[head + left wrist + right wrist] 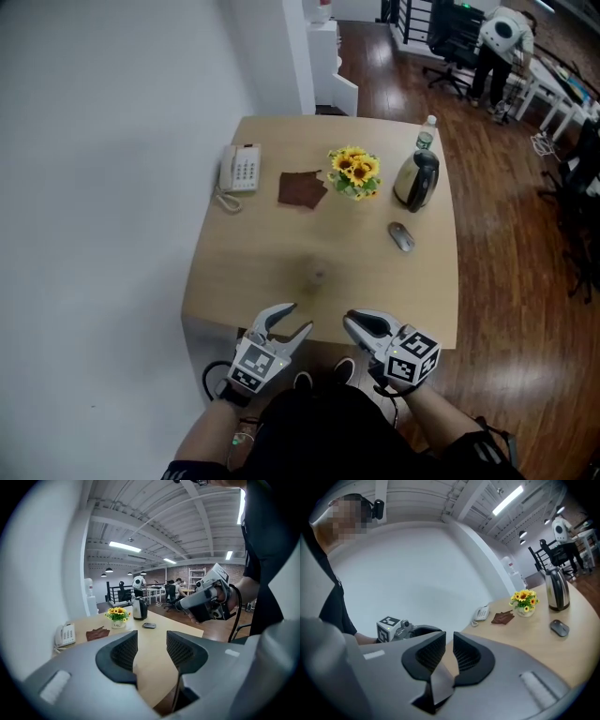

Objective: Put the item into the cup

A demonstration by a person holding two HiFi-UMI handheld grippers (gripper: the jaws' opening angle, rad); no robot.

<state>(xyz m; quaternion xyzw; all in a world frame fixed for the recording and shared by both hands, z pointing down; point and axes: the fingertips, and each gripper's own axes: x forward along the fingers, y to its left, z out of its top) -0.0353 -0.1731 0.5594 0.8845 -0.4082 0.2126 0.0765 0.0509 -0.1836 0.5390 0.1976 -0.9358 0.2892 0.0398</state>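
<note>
Now, at the desk's (281,281) near edge, the left gripper (300,317) has jaws spread and the right gripper (349,322) narrowly apart, both empty. Toward the far edge, a cup (526,612) holds sunflowers (354,171), with a cloth (302,189) just beside.

Flowers (353,172) between phone (242,169) and kettle (415,180)

The person is wearing a black short-sleeved top (319,427) and dark shoes (302,380). The left tongs (300,316) and right tongs (349,321) are showing pale grey shells, dark ribbed pads (123,652) and a cube (253,364) of black-and-white square markers each. A black cable (236,616) is trailing from the right one.
</note>
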